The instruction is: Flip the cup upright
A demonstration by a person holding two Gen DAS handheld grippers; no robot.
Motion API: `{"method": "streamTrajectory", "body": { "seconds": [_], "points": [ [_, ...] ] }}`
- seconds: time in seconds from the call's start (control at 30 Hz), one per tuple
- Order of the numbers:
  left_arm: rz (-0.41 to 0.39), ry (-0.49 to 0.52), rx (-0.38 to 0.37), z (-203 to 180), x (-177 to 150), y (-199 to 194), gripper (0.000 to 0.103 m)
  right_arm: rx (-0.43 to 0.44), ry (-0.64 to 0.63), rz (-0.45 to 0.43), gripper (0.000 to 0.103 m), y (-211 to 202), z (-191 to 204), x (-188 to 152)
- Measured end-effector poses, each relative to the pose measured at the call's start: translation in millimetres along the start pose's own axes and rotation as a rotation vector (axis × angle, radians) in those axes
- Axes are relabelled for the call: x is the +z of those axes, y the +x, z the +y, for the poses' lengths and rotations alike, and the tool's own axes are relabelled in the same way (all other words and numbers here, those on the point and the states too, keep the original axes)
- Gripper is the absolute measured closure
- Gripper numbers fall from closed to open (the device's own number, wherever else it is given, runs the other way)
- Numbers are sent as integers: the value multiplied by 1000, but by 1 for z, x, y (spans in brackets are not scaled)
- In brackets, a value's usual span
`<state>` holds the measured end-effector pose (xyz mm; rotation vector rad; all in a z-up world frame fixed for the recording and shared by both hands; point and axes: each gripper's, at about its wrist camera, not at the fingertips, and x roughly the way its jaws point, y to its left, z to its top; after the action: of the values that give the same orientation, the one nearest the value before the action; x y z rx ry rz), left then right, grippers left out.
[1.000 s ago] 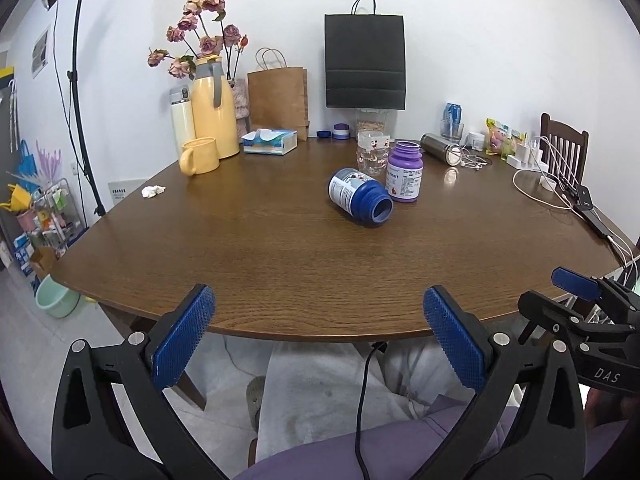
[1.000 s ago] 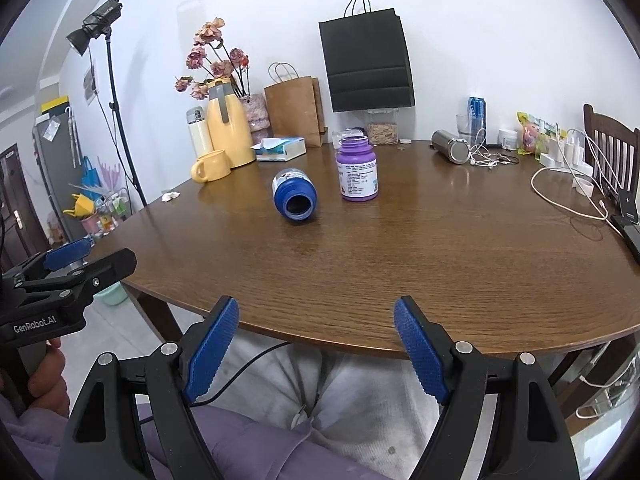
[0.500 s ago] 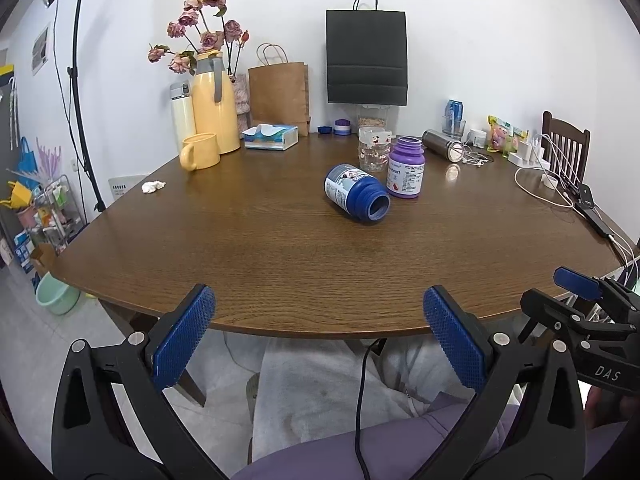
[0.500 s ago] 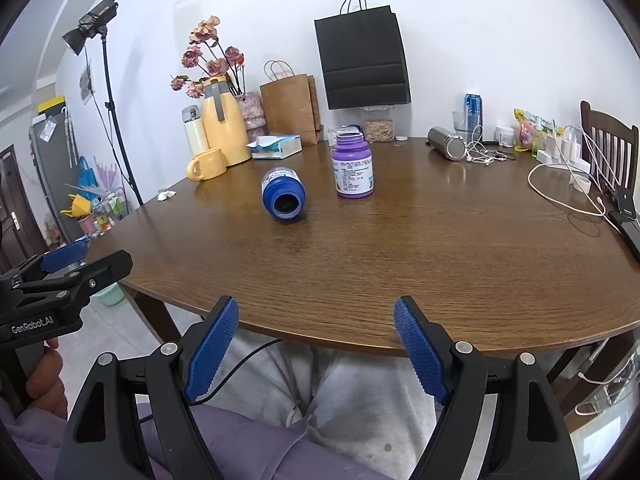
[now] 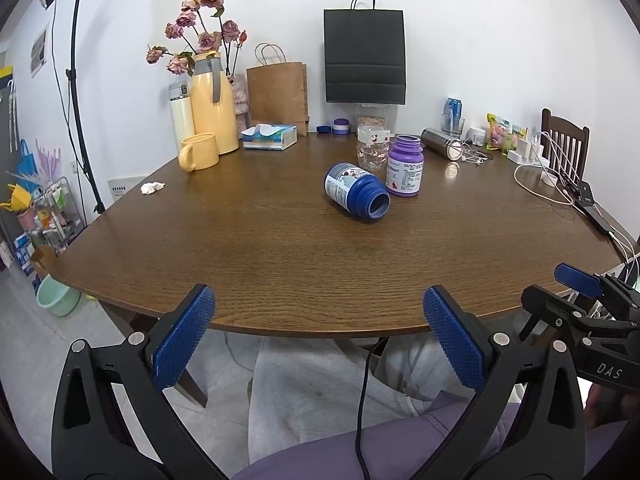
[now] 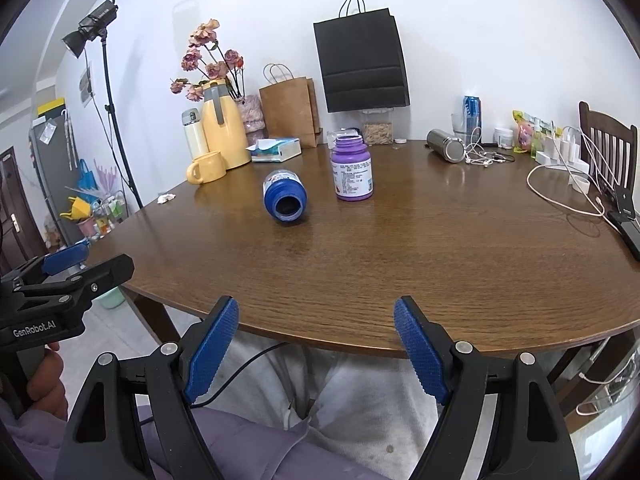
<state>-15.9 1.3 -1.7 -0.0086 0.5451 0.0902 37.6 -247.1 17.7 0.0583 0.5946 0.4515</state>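
The blue cup (image 5: 355, 192) lies on its side near the centre of the frame in the left wrist view, open mouth turned toward the camera and lower right, a printed label around its body; just to its right stands an upright purple bottle (image 5: 404, 167), with a clear patterned glass (image 5: 373, 147) behind the two; all rest on a round brown wooden table (image 5: 280, 256) whose near edge curves across the lower middle; at upper left sit a yellow mug (image 5: 198, 151), a yellow thermos jug (image 5: 212, 109) with dried roses (image 5: 200, 36) behind it, and a tissue box (image 5: 269, 136); a brown paper bag (image 5: 277, 96) and a black paper bag (image 5: 364, 56) stand against the white wall; white cables (image 5: 548, 176) and a wooden chair (image 5: 564, 140) fill the right edge; a light stand (image 5: 78, 80) rises at far left; the left gripper (image 5: 318, 320) and right gripper (image 6: 316, 326) both hang before the table edge with jaws spread wide and empty.
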Motion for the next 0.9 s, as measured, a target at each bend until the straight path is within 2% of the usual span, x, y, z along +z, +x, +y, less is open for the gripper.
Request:
{"method": "streamTrajectory", "body": {
  "seconds": [0.9],
  "points": [
    [0,18,-8,-3,-1,1,0,-1,13,0,19,1,-2,-1]
  ]
}}
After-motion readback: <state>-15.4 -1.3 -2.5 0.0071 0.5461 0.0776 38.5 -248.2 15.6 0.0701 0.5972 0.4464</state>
